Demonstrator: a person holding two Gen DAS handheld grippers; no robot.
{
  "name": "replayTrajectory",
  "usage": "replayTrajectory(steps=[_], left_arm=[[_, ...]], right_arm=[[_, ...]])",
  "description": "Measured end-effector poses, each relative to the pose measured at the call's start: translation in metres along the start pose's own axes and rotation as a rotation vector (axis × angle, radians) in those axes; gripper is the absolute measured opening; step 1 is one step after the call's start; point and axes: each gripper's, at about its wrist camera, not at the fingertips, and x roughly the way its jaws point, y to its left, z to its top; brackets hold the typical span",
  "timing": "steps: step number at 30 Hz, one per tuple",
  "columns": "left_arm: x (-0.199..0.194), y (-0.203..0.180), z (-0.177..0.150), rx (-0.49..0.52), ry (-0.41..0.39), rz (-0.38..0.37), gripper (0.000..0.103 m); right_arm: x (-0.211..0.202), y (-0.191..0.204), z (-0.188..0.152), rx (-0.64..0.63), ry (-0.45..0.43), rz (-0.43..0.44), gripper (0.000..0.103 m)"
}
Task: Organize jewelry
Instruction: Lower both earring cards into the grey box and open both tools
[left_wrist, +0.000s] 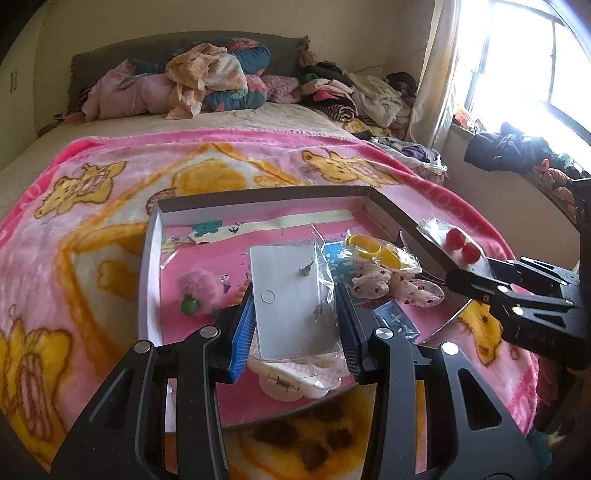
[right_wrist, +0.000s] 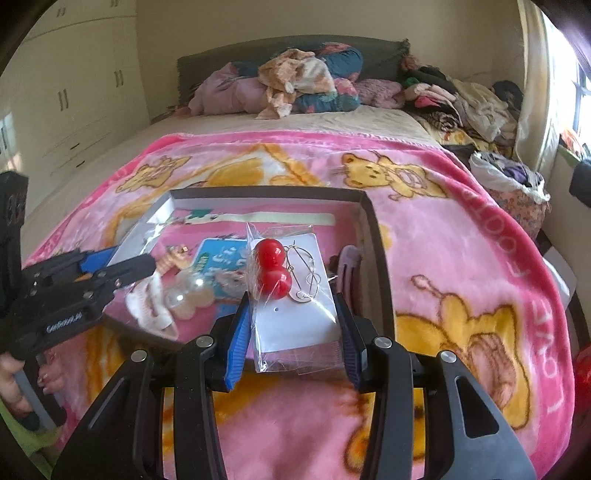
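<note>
Both grippers are pinching slippery bagged earring cards over the box (left_wrist: 155, 258) on the bed, left gripper (left_wrist: 295, 325) on the stud card (left_wrist: 291, 295), right gripper (right_wrist: 295, 328) on the red-ball earrings (right_wrist: 273, 267), so either packet could easily slide out sideways.

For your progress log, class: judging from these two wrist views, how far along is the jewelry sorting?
Done: several pieces already lie in the box, such as the yellow rings and pink pom-pom. In hand: the left hand-held gripper grips a bagged stud earring card; the right hand-held gripper grips the bagged red ball earrings, both above the box. Left: setting both packets down and tidying the loose pile.
</note>
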Motion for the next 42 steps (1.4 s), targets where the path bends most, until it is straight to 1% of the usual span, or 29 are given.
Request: replayTrajectory(steps=[8, 16, 22, 34, 42], left_arm=[[0.017, -0.003, 0.004, 0.006, 0.02, 0.004, 0.032], [0.031, -0.005, 0.004, 0.005, 0.036, 0.007, 0.032], [0.036, -0.003, 0.006, 0.001, 0.039, 0.014, 0.033], [0.041, 0.004, 0.005, -0.014, 0.048, 0.025, 0.033], [0.038, 0.004, 0.003, -0.014, 0.048, 0.032, 0.033]], right_arm=[[0.02, -0.01, 0.005, 0.017, 0.023, -0.009, 0.041], [0.033, -0.016, 0.006, 0.035, 0.039, 0.027, 0.041], [0.039, -0.012, 0.005, 0.02, 0.041, 0.049, 0.042], [0.034, -0.005, -0.006, -0.001, 0.042, 0.07, 0.042], [0.023, -0.002, -0.009, -0.011, 0.03, 0.065, 0.05]])
